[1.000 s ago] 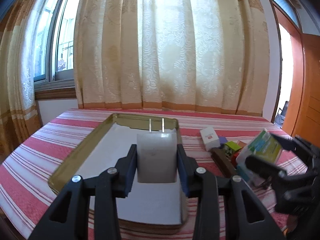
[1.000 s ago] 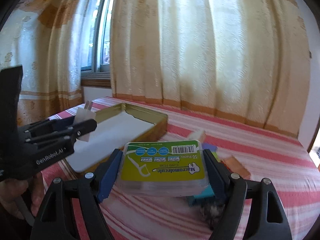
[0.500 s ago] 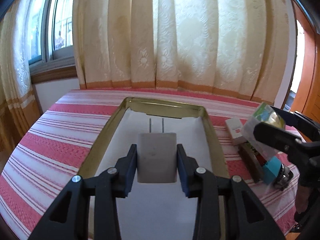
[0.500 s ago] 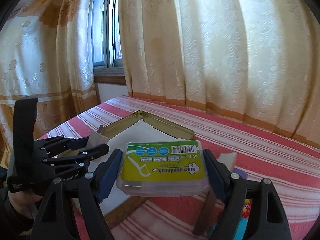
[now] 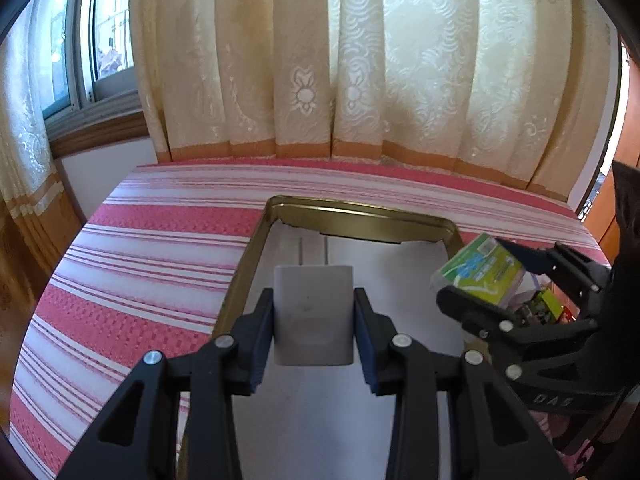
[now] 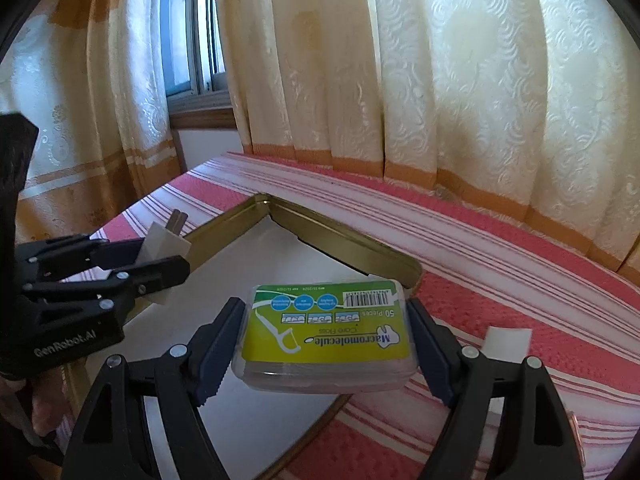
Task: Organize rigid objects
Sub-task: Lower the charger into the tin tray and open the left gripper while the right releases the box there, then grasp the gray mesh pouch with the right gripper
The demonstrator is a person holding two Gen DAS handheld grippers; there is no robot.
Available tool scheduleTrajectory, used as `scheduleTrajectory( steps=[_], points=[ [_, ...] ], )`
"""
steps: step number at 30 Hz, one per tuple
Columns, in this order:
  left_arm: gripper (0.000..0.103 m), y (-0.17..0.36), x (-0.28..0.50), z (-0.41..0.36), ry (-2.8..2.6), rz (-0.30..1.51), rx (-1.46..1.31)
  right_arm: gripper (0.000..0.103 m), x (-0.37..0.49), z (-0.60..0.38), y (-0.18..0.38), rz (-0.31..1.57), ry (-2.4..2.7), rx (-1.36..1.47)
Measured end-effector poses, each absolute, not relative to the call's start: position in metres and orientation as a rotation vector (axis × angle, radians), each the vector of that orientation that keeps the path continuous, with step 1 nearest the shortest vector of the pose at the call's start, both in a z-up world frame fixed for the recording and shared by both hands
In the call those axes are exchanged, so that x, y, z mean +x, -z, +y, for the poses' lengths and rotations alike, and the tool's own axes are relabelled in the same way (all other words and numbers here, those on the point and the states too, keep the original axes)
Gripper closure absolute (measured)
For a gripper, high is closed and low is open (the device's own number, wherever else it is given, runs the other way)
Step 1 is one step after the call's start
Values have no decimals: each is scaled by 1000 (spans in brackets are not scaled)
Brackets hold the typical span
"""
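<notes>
A: Left gripper (image 5: 314, 322) clamped narrow on the white plug adapter (image 5: 313, 312), prongs forward, up over the gold tray (image 5: 362, 216).

B: Right gripper (image 6: 326, 338) spread wider, pads squeezing the floss box (image 6: 326, 326) above the tray's edge, off the striped cloth (image 6: 500, 280).

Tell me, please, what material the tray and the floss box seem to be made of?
The tray looks like thin metal with a gold, slightly glossy finish: its rolled rim catches the light. The floss box, held in the right tongs, looks like clear hard plastic under a glossy green paper label; the see-through lower edge suggests it.
</notes>
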State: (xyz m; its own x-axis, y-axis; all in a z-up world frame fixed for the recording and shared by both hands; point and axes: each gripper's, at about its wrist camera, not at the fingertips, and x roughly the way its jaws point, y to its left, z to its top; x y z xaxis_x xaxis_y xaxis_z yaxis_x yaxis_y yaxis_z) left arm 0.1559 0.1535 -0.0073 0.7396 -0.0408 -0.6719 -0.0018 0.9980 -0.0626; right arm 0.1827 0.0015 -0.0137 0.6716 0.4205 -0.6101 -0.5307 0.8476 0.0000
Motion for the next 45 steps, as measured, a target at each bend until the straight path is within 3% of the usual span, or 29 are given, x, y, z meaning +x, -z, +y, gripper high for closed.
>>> scheduleTrajectory(
  steps=[18,20,23,27,32,45],
  points=[
    [64,14,185,155,-33,806,-26,18,206,23,25,654,-562,-229],
    [52,11,183,157,-31,793,-34,10,203,25,25,636,-548,-259],
    [32,5,175,157,-62,754,-23,8,197,22,19,580,-534,-269],
    [30,-5,158,156,-62,711,-33,8,187,6,7,558,-520,-241],
    [11,-11,122,142,-59,625,-32,8,160,-37,0,535,-498,-222],
    [9,-8,62,44,83,532,21,8,88,-199,16,561,-231,-48]
  ],
)
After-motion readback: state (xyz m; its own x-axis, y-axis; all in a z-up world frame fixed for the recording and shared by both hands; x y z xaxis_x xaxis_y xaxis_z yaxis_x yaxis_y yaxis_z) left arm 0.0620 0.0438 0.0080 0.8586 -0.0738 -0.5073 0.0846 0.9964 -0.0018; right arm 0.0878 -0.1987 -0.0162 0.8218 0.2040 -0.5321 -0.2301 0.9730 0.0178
